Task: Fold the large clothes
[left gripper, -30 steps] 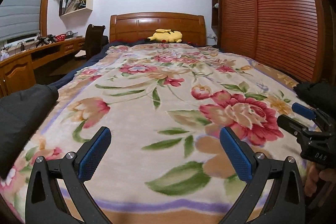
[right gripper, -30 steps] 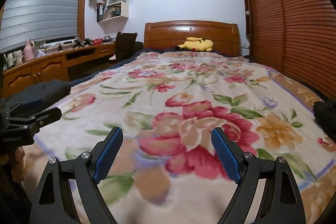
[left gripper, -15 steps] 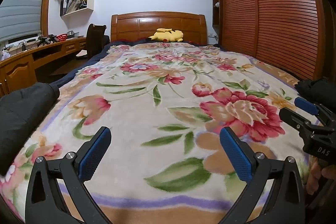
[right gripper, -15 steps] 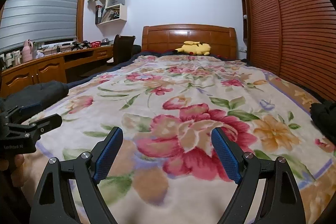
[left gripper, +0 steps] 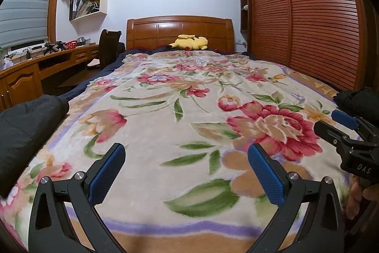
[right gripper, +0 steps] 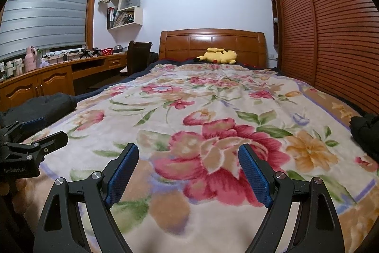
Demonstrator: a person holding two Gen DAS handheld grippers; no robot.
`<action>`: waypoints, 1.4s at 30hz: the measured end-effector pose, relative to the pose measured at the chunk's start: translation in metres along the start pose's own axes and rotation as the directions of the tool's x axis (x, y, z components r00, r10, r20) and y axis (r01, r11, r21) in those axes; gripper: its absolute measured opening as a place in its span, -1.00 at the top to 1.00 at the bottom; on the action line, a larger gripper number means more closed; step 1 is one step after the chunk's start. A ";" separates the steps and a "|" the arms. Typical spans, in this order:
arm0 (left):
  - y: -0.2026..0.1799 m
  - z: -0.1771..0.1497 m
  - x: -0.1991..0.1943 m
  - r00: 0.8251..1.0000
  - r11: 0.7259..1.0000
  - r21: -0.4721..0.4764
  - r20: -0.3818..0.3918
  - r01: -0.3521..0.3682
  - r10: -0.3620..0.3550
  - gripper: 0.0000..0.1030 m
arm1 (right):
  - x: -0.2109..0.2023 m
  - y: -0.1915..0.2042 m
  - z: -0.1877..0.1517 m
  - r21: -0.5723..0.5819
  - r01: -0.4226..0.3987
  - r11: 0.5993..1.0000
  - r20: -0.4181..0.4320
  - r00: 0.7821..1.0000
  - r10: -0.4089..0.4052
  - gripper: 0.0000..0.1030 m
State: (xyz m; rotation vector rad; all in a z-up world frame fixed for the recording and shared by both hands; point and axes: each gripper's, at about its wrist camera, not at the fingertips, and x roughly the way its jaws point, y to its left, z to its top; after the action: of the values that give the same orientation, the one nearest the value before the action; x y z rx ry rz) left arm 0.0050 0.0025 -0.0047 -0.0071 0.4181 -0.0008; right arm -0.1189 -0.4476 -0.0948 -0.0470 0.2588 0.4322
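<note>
A dark garment lies bunched at the left edge of the bed; it also shows in the right wrist view. Another dark garment lies at the bed's right edge, seen in the right wrist view too. My left gripper is open and empty above the foot of the floral blanket. My right gripper is open and empty over the blanket, to the right of the left one. Each gripper shows in the other's view.
A yellow plush toy lies by the wooden headboard. A wooden desk with a dark chair runs along the left. A slatted wardrobe stands close on the right. Wall shelves hang above the desk.
Both grippers have tilted slightly upward and stay open. The garments have not moved.
</note>
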 end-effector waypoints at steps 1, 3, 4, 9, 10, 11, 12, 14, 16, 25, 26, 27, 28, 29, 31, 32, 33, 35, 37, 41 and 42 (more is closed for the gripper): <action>0.000 0.000 0.000 1.000 1.000 0.001 -0.001 -0.001 0.001 -1.00 | 0.000 0.000 0.000 0.000 0.000 1.000 0.001 1.000 0.000 -0.69; 0.000 0.000 0.000 1.000 1.000 0.001 0.000 -0.001 0.001 -1.00 | 0.000 0.000 -0.001 -0.001 0.001 1.000 0.004 1.000 -0.001 -0.69; 0.000 0.000 0.000 1.000 1.000 0.000 0.000 -0.001 0.001 -1.00 | 0.000 -0.001 0.000 -0.001 0.000 1.000 0.005 1.000 0.000 -0.70; 0.001 0.001 -0.001 1.000 1.000 0.000 0.002 -0.002 0.002 -1.00 | 0.002 -0.003 -0.001 -0.002 -0.005 1.000 0.007 1.000 0.005 -0.69; 0.001 0.001 -0.001 1.000 1.000 -0.002 0.003 -0.003 0.003 -1.00 | 0.003 -0.003 -0.001 -0.003 -0.006 1.000 0.007 1.000 0.006 -0.69; 0.001 0.001 -0.001 1.000 1.000 -0.003 0.003 -0.002 0.002 -1.00 | 0.003 -0.003 -0.002 -0.003 -0.006 1.000 0.008 1.000 0.006 -0.70; 0.001 0.001 -0.001 1.000 1.000 -0.002 0.001 -0.002 0.002 -1.00 | 0.004 -0.003 -0.002 -0.003 -0.005 1.000 0.008 1.000 0.005 -0.70; 0.001 0.001 -0.001 1.000 1.000 -0.001 0.002 -0.002 0.002 -1.00 | 0.003 -0.003 -0.002 -0.003 -0.006 1.000 0.008 1.000 0.006 -0.70; 0.001 0.001 -0.001 1.000 1.000 -0.001 0.002 -0.003 0.003 -1.00 | 0.003 -0.003 -0.002 -0.002 -0.006 1.000 0.009 1.000 0.006 -0.70; 0.001 0.001 -0.001 1.000 1.000 0.001 0.004 -0.002 0.002 -1.00 | 0.004 -0.005 -0.003 0.002 -0.005 1.000 0.020 1.000 0.005 -0.69; 0.001 0.001 -0.002 1.000 1.000 0.002 0.005 -0.003 0.003 -1.00 | 0.004 -0.005 -0.003 0.002 -0.005 1.000 0.022 1.000 0.005 -0.70; 0.001 0.002 -0.002 1.000 1.000 0.001 0.006 -0.003 0.003 -1.00 | 0.004 -0.005 -0.003 0.001 -0.007 1.000 0.022 1.000 0.007 -0.70; 0.001 0.002 -0.002 1.000 1.000 0.000 0.005 -0.002 0.002 -1.00 | 0.004 -0.005 -0.003 0.001 -0.006 1.000 0.022 1.000 0.006 -0.70; 0.001 0.002 -0.002 1.000 1.000 0.000 0.006 -0.003 0.003 -1.00 | 0.004 -0.005 -0.003 0.002 -0.005 1.000 0.022 1.000 0.005 -0.69; 0.001 0.002 -0.002 1.000 1.000 0.001 0.005 -0.003 0.003 -1.00 | 0.004 -0.006 -0.004 0.002 -0.007 1.000 0.022 1.000 0.007 -0.70; 0.001 0.002 -0.002 1.000 1.000 0.001 0.005 -0.003 0.003 -1.00 | 0.004 -0.006 -0.004 0.001 -0.007 1.000 0.022 1.000 0.007 -0.70; 0.001 0.002 -0.002 1.000 1.000 0.002 0.005 -0.003 0.003 -1.00 | 0.004 -0.006 -0.004 0.001 -0.008 1.000 0.022 1.000 0.008 -0.70; 0.001 0.002 -0.002 1.000 1.000 0.002 0.006 -0.004 0.004 -1.00 | 0.004 -0.006 -0.004 0.001 -0.007 1.000 0.023 1.000 0.007 -0.69; 0.001 0.002 -0.002 1.000 1.000 0.000 0.006 -0.004 0.004 -1.00 | 0.004 -0.006 -0.003 0.002 -0.006 1.000 0.023 1.000 0.006 -0.69; 0.001 0.002 -0.003 1.000 1.000 0.001 0.006 -0.004 0.004 -1.00 | 0.004 -0.006 -0.004 0.001 -0.007 1.000 0.023 1.000 0.007 -0.70; 0.001 0.002 -0.003 1.000 1.000 0.002 0.006 -0.004 0.004 -1.00 | 0.004 -0.006 -0.004 0.001 -0.007 1.000 0.023 1.000 0.007 -0.70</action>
State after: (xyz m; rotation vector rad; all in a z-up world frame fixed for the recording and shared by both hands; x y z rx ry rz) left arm 0.0035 0.0032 -0.0016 -0.0045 0.4123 0.0025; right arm -0.1136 -0.4518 -0.0996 -0.0400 0.2363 0.4389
